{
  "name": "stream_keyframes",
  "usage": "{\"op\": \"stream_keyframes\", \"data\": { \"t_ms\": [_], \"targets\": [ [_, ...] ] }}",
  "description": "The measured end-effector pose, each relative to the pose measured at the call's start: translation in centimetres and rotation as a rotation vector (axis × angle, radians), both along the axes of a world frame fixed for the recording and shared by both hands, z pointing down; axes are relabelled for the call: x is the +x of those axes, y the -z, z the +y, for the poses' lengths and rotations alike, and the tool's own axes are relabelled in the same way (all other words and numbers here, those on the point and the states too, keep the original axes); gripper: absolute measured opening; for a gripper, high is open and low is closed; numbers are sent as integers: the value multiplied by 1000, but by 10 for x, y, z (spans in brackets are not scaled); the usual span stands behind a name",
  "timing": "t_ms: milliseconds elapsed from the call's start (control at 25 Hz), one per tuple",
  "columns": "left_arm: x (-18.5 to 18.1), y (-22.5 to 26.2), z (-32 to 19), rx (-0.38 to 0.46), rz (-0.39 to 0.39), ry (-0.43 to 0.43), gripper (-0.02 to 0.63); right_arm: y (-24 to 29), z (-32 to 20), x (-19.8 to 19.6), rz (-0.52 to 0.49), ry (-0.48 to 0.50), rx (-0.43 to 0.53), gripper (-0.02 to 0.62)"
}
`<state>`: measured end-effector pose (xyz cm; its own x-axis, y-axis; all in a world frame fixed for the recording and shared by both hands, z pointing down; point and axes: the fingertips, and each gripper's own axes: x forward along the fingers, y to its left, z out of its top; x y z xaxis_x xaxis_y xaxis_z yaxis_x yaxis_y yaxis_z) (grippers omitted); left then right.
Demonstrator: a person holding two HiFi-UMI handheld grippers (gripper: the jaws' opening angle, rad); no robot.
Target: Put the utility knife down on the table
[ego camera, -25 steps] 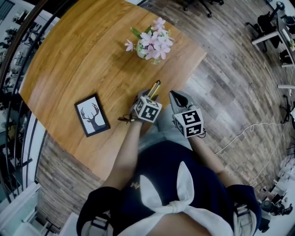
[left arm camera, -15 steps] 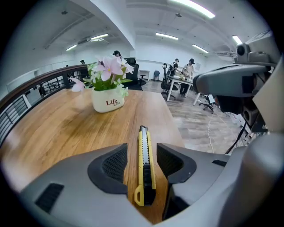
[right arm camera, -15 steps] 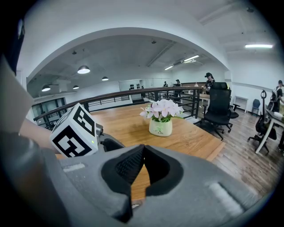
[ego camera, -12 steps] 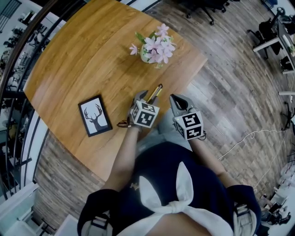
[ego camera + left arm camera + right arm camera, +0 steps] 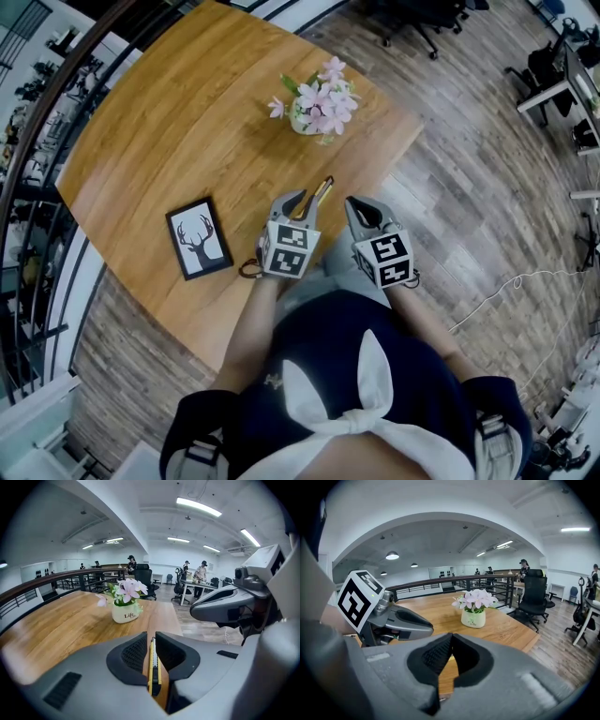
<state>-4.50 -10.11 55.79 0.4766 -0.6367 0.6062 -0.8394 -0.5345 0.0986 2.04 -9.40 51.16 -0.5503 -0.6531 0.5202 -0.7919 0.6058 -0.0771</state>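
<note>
The yellow and black utility knife lies on the wooden table, pointing toward the flower pot. My left gripper hangs just behind and above it. In the left gripper view the knife shows through the narrow gap of my left gripper, with bare wood beside it. The jaws are closing and the pads do not press on the knife. My right gripper hovers to its right over the table's edge. Its pads meet, shut on nothing.
A white pot of pink flowers stands further along the table, ahead of the knife. A framed deer picture lies flat at the left. The table's near edge runs just under the grippers. Office chairs stand on the wood floor beyond.
My left gripper has drawn back and up from the knife, which stays on the table. The right gripper has kept its place.
</note>
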Motion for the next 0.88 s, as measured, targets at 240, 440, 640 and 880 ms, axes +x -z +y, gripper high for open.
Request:
{"op": "stream_keyframes", "data": {
  "t_ms": [240, 440, 640, 880],
  "targets": [
    [-6, 15, 9, 44, -1, 11, 23, 3, 7, -3, -10, 22, -6, -3],
    [-6, 25, 11, 74, 4, 16, 20, 3, 11, -6, -15, 38, -16, -3],
    [-7, 27, 12, 80, -3, 28, 20, 4, 11, -10, -13, 47, -16, -3],
    [-8, 25, 12, 76, -3, 29, 20, 3, 10, -11, -12, 46, -18, -3]
  ]
}}
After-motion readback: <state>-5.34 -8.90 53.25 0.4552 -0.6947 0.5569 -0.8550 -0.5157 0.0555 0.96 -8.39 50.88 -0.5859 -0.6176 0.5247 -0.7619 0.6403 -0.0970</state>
